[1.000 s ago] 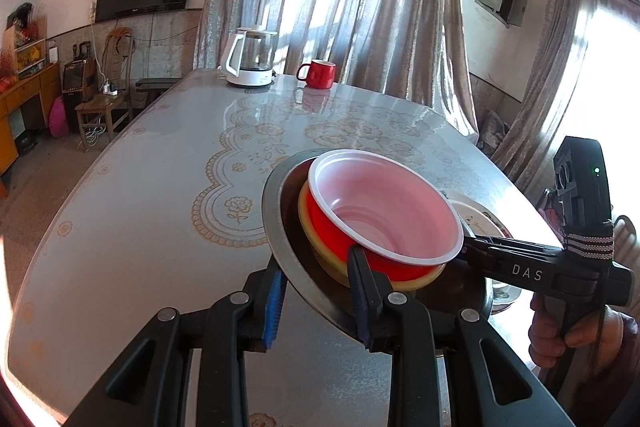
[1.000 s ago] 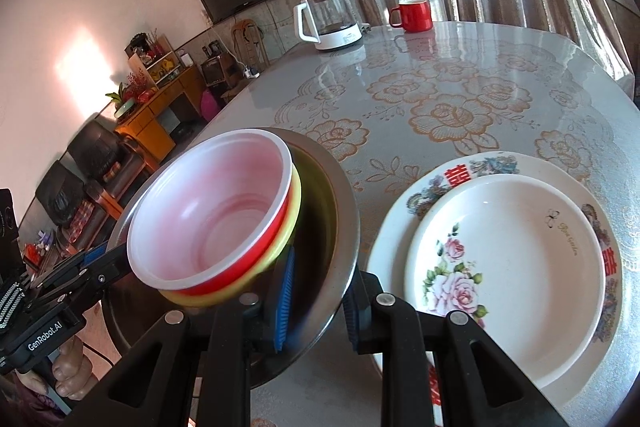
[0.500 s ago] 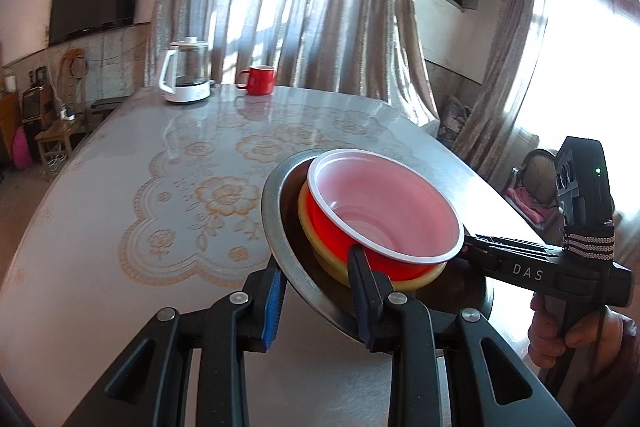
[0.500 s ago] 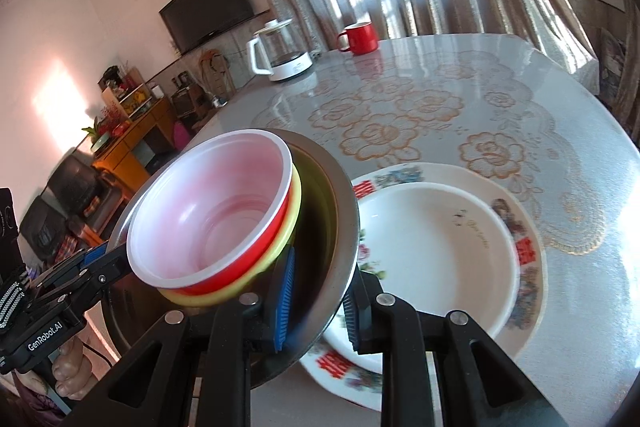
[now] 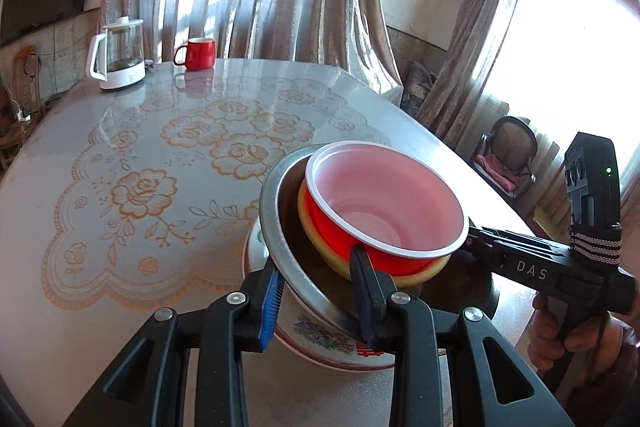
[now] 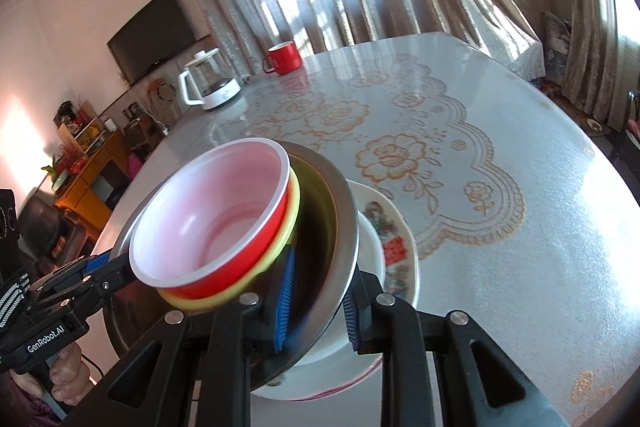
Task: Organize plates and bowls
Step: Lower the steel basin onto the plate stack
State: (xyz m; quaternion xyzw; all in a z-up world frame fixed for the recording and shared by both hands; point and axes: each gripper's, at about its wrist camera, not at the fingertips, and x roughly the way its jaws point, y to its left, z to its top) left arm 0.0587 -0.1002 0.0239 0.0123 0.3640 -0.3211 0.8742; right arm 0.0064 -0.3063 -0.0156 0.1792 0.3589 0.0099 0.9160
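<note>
A steel bowl (image 5: 276, 227) holds a yellow bowl (image 5: 416, 273) with a red bowl (image 5: 384, 199) nested inside. My left gripper (image 5: 316, 301) is shut on the steel bowl's near rim. My right gripper (image 6: 316, 297) is shut on the opposite rim (image 6: 344, 227). The steel bowl hangs directly over a white flowered plate (image 6: 396, 247) stacked on a larger decorated plate (image 5: 332, 343) on the table. I cannot tell whether the steel bowl touches the plates.
The table (image 5: 120, 155) has a lace-patterned cover. A glass kettle (image 5: 118, 57) and a red mug (image 5: 198, 53) stand at its far end. A chair (image 5: 508, 155) stands beyond the right edge, curtains behind.
Both grippers have carried the bowl stack to the right, from beside the plates to directly above them. The grip on the steel bowl is unchanged.
</note>
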